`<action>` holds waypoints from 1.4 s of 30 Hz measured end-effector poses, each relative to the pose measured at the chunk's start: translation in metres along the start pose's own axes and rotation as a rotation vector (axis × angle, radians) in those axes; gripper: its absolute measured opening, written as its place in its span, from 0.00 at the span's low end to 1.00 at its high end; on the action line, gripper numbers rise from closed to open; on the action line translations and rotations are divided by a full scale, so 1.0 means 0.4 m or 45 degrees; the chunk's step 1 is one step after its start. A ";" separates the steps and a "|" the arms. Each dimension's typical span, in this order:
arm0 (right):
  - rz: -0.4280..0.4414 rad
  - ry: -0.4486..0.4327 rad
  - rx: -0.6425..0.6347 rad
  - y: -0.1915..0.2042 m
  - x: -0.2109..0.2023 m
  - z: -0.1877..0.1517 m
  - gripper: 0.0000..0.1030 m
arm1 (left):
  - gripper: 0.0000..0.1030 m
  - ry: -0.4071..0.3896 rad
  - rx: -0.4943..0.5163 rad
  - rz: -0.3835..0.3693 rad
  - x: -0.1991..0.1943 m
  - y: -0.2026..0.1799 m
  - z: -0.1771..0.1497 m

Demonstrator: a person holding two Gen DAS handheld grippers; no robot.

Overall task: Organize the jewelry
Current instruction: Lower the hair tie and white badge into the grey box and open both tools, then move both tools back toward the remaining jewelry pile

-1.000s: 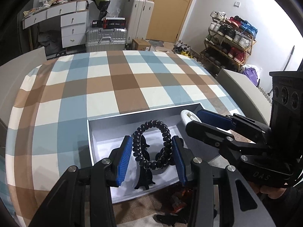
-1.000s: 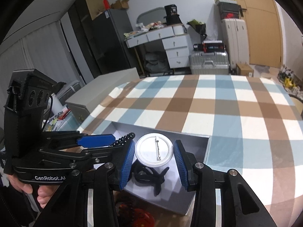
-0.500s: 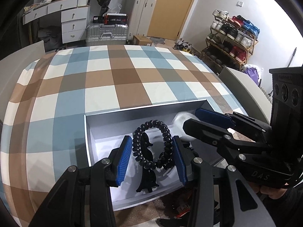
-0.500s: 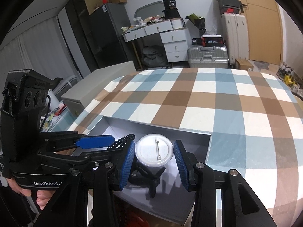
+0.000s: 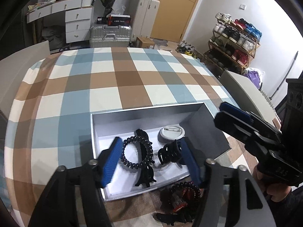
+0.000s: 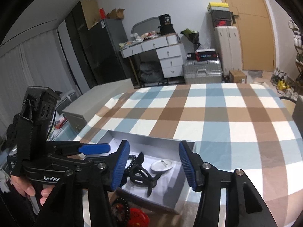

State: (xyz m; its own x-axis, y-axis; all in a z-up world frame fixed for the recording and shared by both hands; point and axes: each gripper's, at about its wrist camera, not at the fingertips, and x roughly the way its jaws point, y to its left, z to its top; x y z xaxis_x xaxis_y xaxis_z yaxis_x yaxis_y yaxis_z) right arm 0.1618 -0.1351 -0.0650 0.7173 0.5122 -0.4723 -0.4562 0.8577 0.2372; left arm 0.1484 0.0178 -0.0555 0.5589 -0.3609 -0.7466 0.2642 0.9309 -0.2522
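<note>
A grey open box (image 5: 144, 111) sits on the plaid tablecloth. In it lie a black spiral hair tie (image 5: 136, 152), black claw clips (image 5: 170, 151) and a round white pin badge (image 5: 171, 133). My left gripper (image 5: 151, 160) is open and empty, just above the hair tie. My right gripper (image 6: 154, 166) is open and empty above the box (image 6: 151, 138), with the badge (image 6: 162, 166) and a claw clip (image 6: 142, 177) lying below it. A dark bead bracelet (image 5: 186, 188) with a red piece lies on the cloth in front of the box.
The plaid table (image 5: 113, 79) stretches beyond the box. Grey chair backs (image 5: 244, 90) stand at its sides. Suitcases, a desk and a shoe rack stand at the room's far side. The red item and beads (image 6: 130, 213) lie at the near table edge.
Both grippers have opened and let go: the hair tie and the white badge now lie in the box. Both grippers have lifted back slightly.
</note>
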 end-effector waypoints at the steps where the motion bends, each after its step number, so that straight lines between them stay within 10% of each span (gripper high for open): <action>1: -0.001 -0.005 0.002 0.001 -0.006 0.000 0.56 | 0.63 -0.011 -0.003 0.008 -0.007 -0.002 -0.001; 24: 0.034 -0.169 0.021 0.049 -0.209 -0.054 1.00 | 0.81 -0.217 0.078 0.139 -0.143 -0.077 -0.064; 42: 0.036 0.016 0.007 0.102 -0.178 -0.219 1.00 | 0.93 -0.197 -0.089 0.249 -0.148 -0.028 -0.210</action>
State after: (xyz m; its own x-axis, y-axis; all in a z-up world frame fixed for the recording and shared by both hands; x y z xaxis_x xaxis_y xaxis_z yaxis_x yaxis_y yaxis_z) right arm 0.0459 -0.1407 -0.0960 0.6974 0.5354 -0.4763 -0.4733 0.8432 0.2549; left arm 0.0464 0.0333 -0.0602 0.7091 -0.1729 -0.6836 0.0872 0.9835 -0.1583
